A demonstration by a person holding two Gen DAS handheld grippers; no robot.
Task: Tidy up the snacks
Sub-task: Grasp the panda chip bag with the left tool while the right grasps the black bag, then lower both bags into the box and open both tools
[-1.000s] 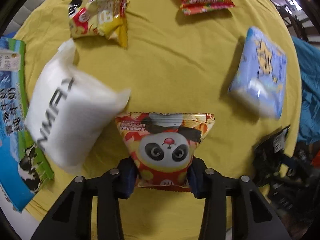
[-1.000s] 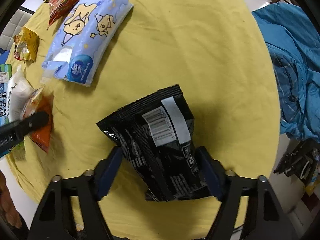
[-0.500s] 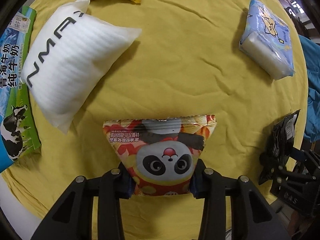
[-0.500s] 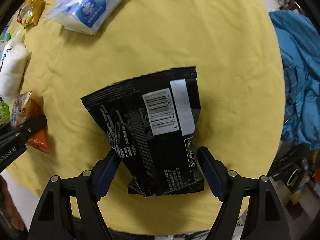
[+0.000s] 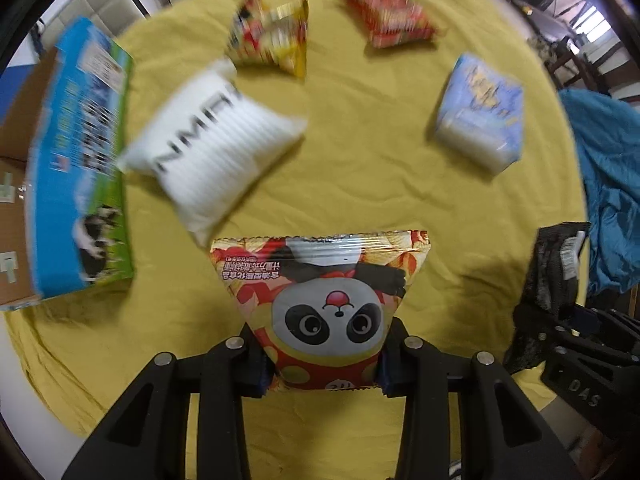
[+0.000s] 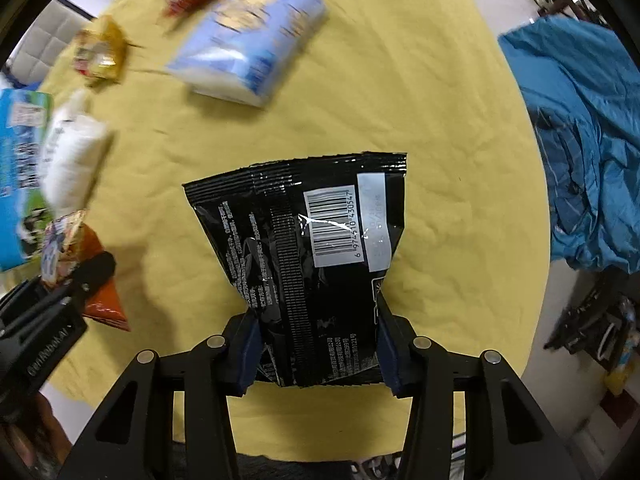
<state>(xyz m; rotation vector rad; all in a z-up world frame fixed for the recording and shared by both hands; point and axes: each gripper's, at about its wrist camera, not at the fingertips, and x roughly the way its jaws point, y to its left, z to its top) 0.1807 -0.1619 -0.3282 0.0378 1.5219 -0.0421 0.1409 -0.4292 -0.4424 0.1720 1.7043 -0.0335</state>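
The left gripper (image 5: 324, 364) has its jaws closed on the lower edge of the panda bag (image 5: 322, 304). The right gripper (image 6: 318, 354) likewise pinches the black bag (image 6: 304, 256). Both bags hang above the yellow worktop (image 5: 360, 168), so the carrying step seems in hand. The milk box (image 5: 76, 168) stands left of the panda bag. Next, each bag probably needs one clear place to land before the jaws release.

The yellow tablecloth (image 5: 360, 184) looks like matt, creased cloth; the panda snack bag (image 5: 324, 304) and black snack bag (image 6: 308, 256) are glossy plastic film; the far-left milk carton (image 5: 76, 168) looks like printed cardboard.
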